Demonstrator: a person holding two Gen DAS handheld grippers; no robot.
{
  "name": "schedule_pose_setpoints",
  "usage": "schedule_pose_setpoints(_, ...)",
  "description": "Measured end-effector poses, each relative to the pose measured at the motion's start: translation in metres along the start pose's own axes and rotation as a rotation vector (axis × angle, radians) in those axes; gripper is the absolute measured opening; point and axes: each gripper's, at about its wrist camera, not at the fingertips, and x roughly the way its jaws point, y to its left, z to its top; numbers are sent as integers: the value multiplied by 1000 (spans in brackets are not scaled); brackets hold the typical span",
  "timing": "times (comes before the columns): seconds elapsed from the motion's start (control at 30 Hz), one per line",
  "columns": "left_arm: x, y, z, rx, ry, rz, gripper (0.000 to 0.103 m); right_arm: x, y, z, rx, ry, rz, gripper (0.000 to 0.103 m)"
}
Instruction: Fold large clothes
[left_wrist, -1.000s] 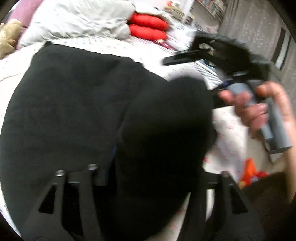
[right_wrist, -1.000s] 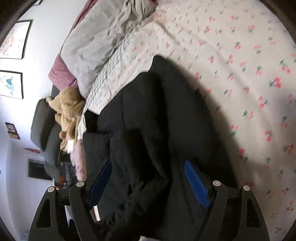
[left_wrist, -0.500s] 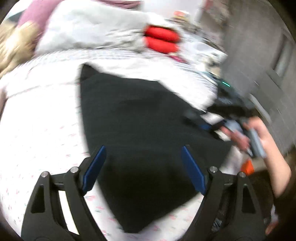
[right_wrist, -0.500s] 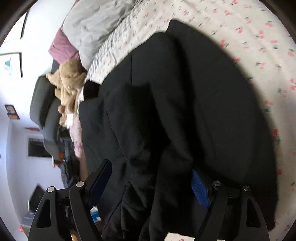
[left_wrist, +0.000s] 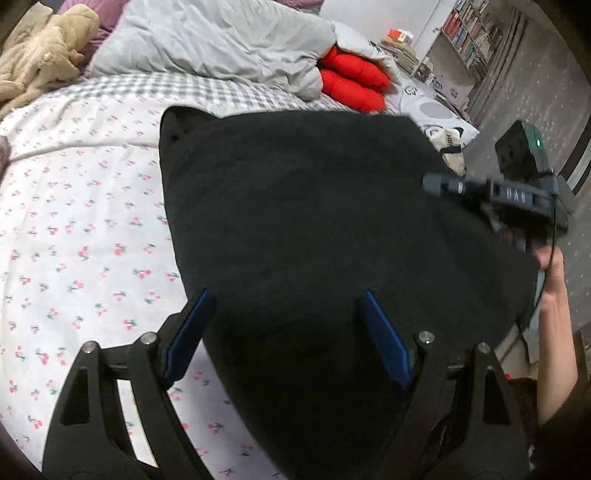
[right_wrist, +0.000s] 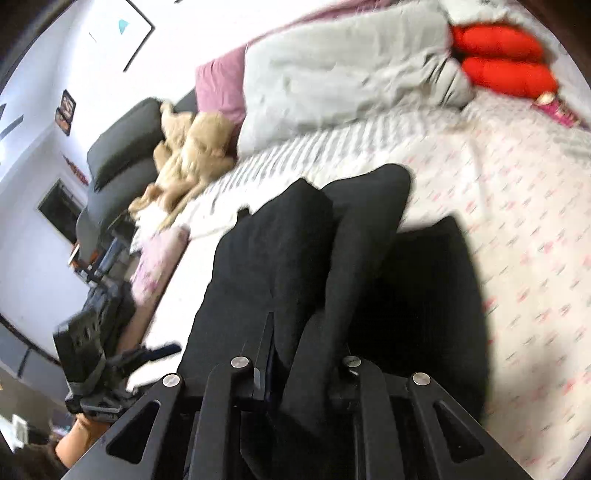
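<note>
Pinching black garment (right_wrist: 295, 266) w/ right gripper (right_wrist: 295, 363), jaws just closed on a fold; left gripper (left_wrist: 284, 332) spread, empty. Soft, floppy, thick; next grab: free edge at 3 o'clock.

1. The right gripper's (right_wrist: 295, 354) blue pads are buried in the black garment (right_wrist: 280, 258), on which its jaws have just closed.
2. The right wrist view is motion-smeared; the sheet's (right_wrist: 524, 221) print cannot be read.
3. In the left wrist view the garment runs off the bottom edge.
4. The books (left_wrist: 465, 33) are too small to read.
</note>
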Motion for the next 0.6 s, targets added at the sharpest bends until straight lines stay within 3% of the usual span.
schedule_pose_setpoints(0.07,11,-5,-3,11,28,-1,83,-2,-26,3,31,2,-35,19)
schedule_pose_setpoints(0.13,19,-10,-6,14,45,-6,82,6,-54,-2,96,43,-124,35)
schedule_pose_setpoints(0.17,24,-11,-8,15,47,14,82,8,-73,-7,146,58,-226,36)
schedule_pose_setpoints(0.23,28,-16,-11,28,50,36,82,2,-97,-14,228,76,-266,36)
schedule_pose_setpoints(0.3,26,-17,-10,26,50,39,82,-15,-110,-20,310,62,-170,36)
schedule_pose_setpoints(0.37,27,-15,-9,14,50,33,82,-33,-105,-26,330,37,-20,37)
schedule_pose_setpoints(0.43,27,-15,-8,14,48,34,82,-38,-96,-33,332,75,73,64)
schedule_pose_setpoints(0.5,26,-16,-9,10,43,37,82,-28,-81,-43,319,147,94,73)
schedule_pose_setpoints(0.6,27,-13,-11,-26,38,37,84,-12,-74,-68,276,289,52,75)
